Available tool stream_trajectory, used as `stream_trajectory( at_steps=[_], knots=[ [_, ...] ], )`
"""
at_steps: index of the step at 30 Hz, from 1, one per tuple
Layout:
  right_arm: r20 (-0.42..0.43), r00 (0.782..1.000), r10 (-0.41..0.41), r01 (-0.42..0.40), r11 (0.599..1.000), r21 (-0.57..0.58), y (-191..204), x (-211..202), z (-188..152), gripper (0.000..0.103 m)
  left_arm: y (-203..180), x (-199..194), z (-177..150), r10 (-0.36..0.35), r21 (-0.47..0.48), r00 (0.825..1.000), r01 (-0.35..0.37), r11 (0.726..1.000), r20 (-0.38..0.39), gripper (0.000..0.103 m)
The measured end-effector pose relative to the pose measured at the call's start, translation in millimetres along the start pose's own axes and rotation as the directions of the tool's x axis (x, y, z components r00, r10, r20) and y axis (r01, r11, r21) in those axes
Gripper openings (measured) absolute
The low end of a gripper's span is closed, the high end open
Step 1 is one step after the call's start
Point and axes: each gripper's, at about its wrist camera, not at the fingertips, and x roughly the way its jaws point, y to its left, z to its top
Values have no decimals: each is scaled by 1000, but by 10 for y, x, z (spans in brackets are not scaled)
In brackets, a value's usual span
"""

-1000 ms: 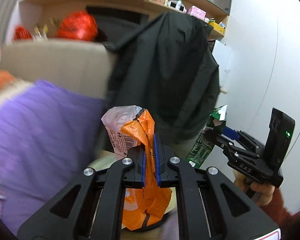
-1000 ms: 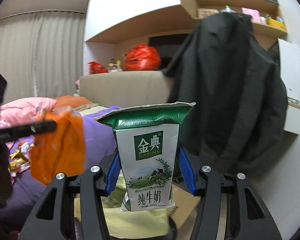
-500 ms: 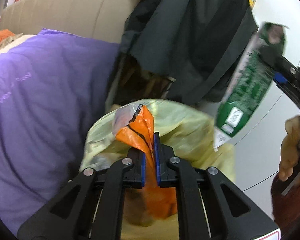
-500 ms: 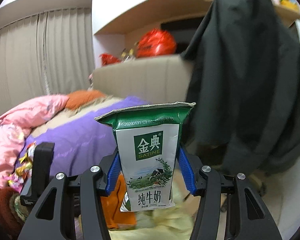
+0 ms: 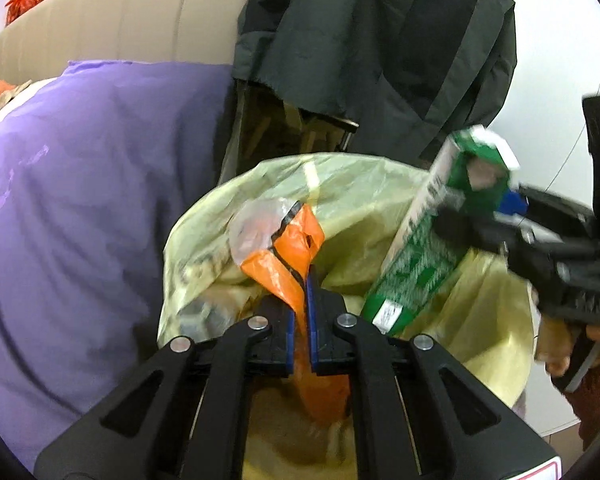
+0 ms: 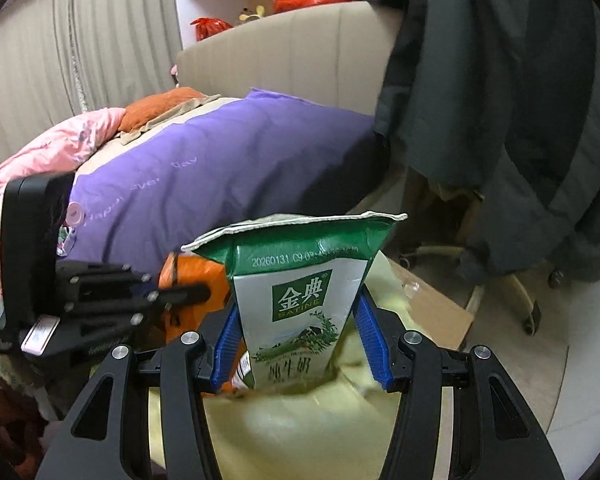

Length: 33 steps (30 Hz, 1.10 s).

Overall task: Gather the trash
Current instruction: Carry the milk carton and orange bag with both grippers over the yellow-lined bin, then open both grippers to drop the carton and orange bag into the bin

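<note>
Over yellow bin bag (image 5: 492,320), wrapper (image 5: 296,252) and carton (image 6: 300,300) now lowered

You're working in soft, even indoor light with no hard shadows or glare. Both fisheye views bend strongly and go black at the corners. Motion blur smears the green carton (image 5: 428,248) and the yellow bag (image 6: 284,432) beneath it.

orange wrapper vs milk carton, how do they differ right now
The orange wrapper is thin, crumpled plastic film; the milk carton is a stiff green and white box with a flattened top. The left gripper pinches the wrapper with its jaws almost together; the right gripper holds the carton with its jaws spread wide. Both hang over the yellow-lined bin.
</note>
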Motion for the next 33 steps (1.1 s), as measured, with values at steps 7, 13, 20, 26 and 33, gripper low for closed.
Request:
stream_trajectory(
  at_steps=[7, 13, 20, 26, 33],
  knots=[
    [-9, 1000, -16, 16, 1000, 2, 13, 2, -87, 50, 28, 7, 7, -48, -6, 999, 48, 999, -20, 5],
    [-5, 1000, -31, 31, 1000, 3, 25, -27, -128, 51, 144, -105, -89, -103, -70, 994, 101, 992, -36, 13],
    [-13, 999, -38, 39, 999, 23, 42, -80, -170, 52, 212, -365, -64, -98, -106, 995, 97, 990, -2, 49],
    [44, 999, 1, -2, 999, 32, 74, -261, -173, 61, 226, -712, -28, -29, -142, 998, 36, 989, 50, 54],
    [103, 994, 44, -42, 999, -19, 273, -500, -160, 62, 246, -1134, -141, 100, -161, 989, -81, 984, 111, 54]
  ],
)
